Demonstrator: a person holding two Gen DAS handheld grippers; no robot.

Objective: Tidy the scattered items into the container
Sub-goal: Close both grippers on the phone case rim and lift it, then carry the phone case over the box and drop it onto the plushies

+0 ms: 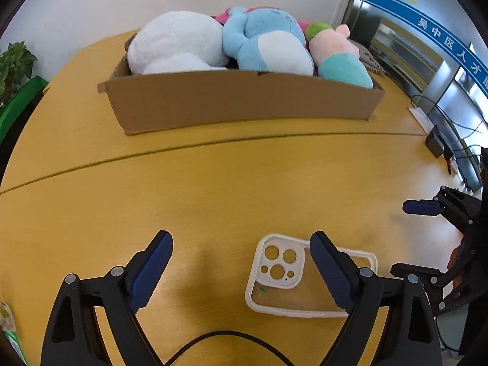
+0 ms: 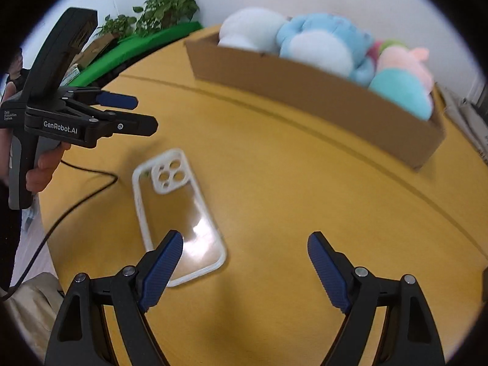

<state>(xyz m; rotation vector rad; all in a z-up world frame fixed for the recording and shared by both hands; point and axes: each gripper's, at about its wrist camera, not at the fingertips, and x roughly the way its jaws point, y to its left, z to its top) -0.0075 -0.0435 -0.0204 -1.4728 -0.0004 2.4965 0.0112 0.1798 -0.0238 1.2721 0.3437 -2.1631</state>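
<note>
A clear phone case point(image 1: 279, 267) with a white rim lies flat on the yellow table point(image 1: 213, 189). My left gripper point(image 1: 241, 239) hangs open just above the table; its right finger overlaps the case's middle and the camera cut-outs lie between the fingers. My right gripper point(image 2: 245, 238) is open too, its left finger over the near end of the case point(image 2: 170, 201). Each gripper shows in the other's view: the left gripper point(image 2: 146, 113), the right gripper point(image 1: 408, 238). Behind stands a cardboard box point(image 1: 244, 103) holding a white plush point(image 1: 177, 42), a blue plush point(image 1: 265, 42) and a pink-and-teal plush point(image 1: 338, 58).
A seam point(image 1: 213, 146) runs across the table between case and box. A black cable point(image 2: 76, 204) trails off the left edge. A hand point(image 2: 45, 167) holds the left gripper's handle. Potted plants point(image 2: 164, 9) and a green board stand far left; a black adapter point(image 1: 434, 145) with wires lies at the right.
</note>
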